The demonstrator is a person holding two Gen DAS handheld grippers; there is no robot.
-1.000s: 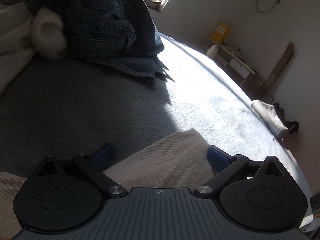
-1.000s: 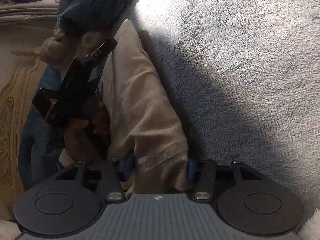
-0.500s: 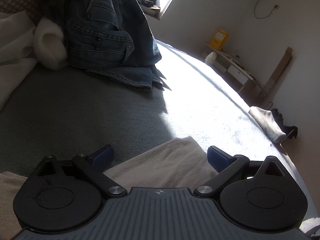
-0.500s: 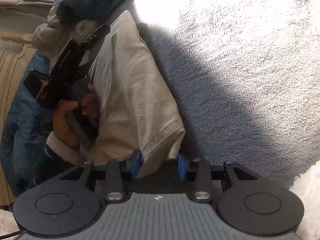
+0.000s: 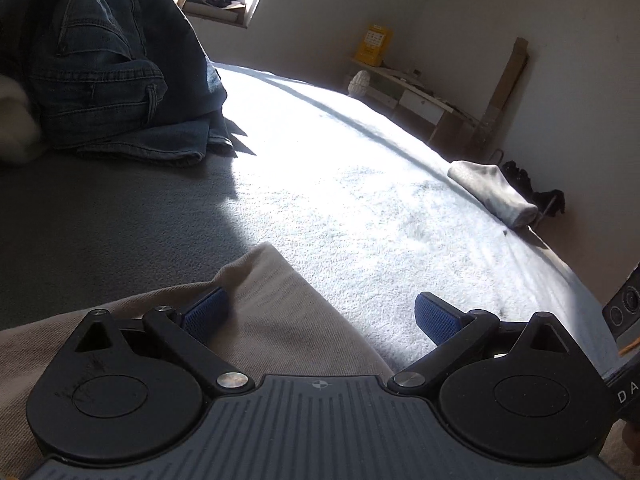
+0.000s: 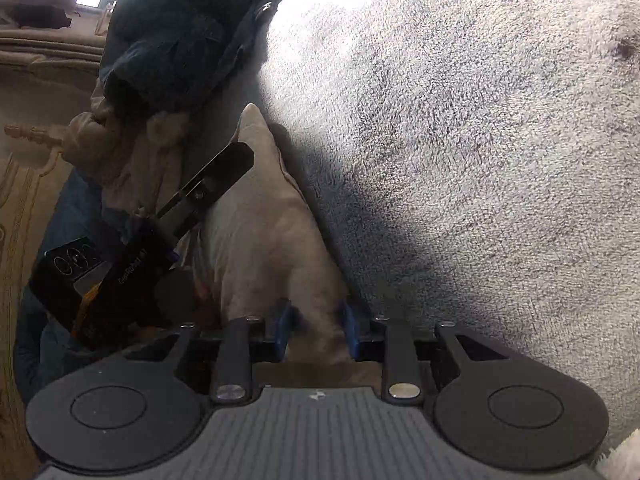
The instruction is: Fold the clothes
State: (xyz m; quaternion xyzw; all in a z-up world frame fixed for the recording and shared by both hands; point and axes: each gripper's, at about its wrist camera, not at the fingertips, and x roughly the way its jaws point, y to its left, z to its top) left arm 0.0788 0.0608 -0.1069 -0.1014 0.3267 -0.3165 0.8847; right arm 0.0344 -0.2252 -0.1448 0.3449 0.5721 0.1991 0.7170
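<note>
A beige garment [image 5: 276, 320] lies folded on the grey bed cover [image 5: 360, 220], partly in shadow. My left gripper [image 5: 320, 312] is open wide over its corner. The left pad [image 5: 206, 308] rests against a fold of the cloth, and the right pad [image 5: 436, 316] hangs over bare cover. In the right wrist view the same beige garment [image 6: 264, 240] runs away from me as a long strip. My right gripper [image 6: 316, 326] has its jaws closing, with the near end of the cloth bunched between the blue pads. The left gripper's black finger [image 6: 216, 184] shows beside the strip.
A pile of blue jeans [image 5: 100, 80] sits at the back left, seen as a dark heap [image 6: 180, 32] in the right wrist view. A folded pale cloth [image 5: 492, 192] lies at the bed's far edge. A low shelf with a yellow box [image 5: 374, 46] stands by the wall. A carved headboard [image 6: 24, 184] is on the left.
The right jaws have narrowed onto the garment's near end. The left gripper has shifted sideways and rolled, so the cloth now lies toward its left pad.
</note>
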